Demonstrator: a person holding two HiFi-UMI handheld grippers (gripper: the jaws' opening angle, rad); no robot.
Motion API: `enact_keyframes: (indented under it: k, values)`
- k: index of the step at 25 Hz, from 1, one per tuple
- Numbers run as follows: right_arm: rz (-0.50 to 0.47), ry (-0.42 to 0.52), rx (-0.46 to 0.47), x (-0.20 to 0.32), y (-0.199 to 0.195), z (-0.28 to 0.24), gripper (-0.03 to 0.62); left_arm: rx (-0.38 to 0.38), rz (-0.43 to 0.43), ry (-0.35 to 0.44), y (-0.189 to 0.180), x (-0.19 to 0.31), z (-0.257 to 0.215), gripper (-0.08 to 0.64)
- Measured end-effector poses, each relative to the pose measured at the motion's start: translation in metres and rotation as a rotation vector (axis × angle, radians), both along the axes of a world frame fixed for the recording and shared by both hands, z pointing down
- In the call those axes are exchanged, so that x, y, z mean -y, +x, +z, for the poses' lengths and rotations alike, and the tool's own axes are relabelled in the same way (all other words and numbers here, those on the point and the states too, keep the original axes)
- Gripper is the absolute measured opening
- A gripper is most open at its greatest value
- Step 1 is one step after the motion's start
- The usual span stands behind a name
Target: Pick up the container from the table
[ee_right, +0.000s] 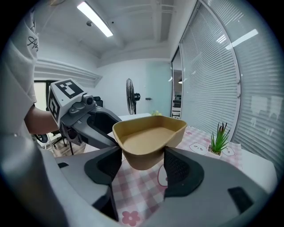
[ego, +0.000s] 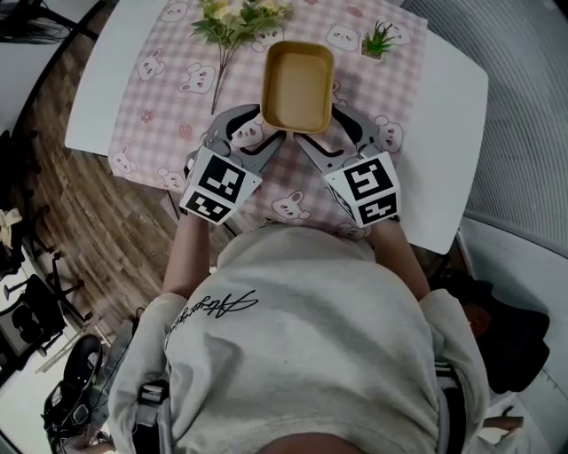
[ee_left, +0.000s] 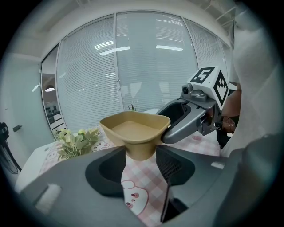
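A tan rectangular container hangs above the pink checked tablecloth, empty inside. My left gripper is shut on its near left corner, and in the left gripper view the container sits pinched between the dark pads. My right gripper is shut on the near right corner; the right gripper view shows the container clamped between its pads. Each gripper view also shows the other gripper beside the container.
A bunch of artificial flowers lies at the far side of the cloth. A small potted plant stands at the far right. The white table's near edge runs just beyond my grippers. A glass wall with blinds stands behind.
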State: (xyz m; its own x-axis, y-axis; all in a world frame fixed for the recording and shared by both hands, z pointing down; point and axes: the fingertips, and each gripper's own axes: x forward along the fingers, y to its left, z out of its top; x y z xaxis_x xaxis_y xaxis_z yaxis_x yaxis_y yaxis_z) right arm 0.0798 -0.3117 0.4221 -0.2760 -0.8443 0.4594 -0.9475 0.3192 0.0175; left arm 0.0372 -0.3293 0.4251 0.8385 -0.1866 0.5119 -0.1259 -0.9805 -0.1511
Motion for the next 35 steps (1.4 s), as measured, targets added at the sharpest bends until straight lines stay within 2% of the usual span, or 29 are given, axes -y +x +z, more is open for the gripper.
enact_keyframes:
  k: [9, 14, 35]
  values:
    - [-0.004, 0.025, 0.022, 0.0, 0.009, -0.018, 0.295, -0.017, 0.001, 0.024, 0.008, 0.0, -0.019, 0.21]
    - [-0.004, 0.047, 0.027, 0.001, 0.013, -0.034, 0.295, -0.057, -0.002, 0.013, 0.011, 0.001, -0.034, 0.21]
    - [-0.011, 0.164, 0.014, 0.005, 0.022, -0.1, 0.295, -0.164, 0.015, 0.076, 0.019, 0.005, -0.099, 0.209]
